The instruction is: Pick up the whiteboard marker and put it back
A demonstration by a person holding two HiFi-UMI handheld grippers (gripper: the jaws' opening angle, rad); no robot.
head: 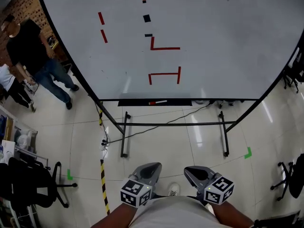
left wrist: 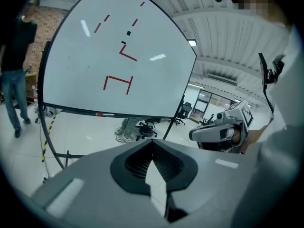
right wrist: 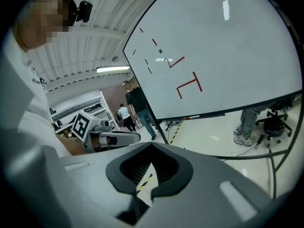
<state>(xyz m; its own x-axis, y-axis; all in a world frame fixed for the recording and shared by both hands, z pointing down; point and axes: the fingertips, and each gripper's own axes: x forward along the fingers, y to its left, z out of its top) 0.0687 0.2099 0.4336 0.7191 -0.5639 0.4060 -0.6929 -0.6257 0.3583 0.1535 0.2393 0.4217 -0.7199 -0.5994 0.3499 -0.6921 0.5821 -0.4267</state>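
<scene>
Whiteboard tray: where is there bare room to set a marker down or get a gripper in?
The tray is bare left of the marker as far as its left end, and again right of it to the right end. Below it, the stand's crossbar narrows any approach from underneath.

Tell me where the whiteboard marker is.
In the head view, the white marker with a red cap lies on the black tray under the whiteboard, near centre.
</scene>
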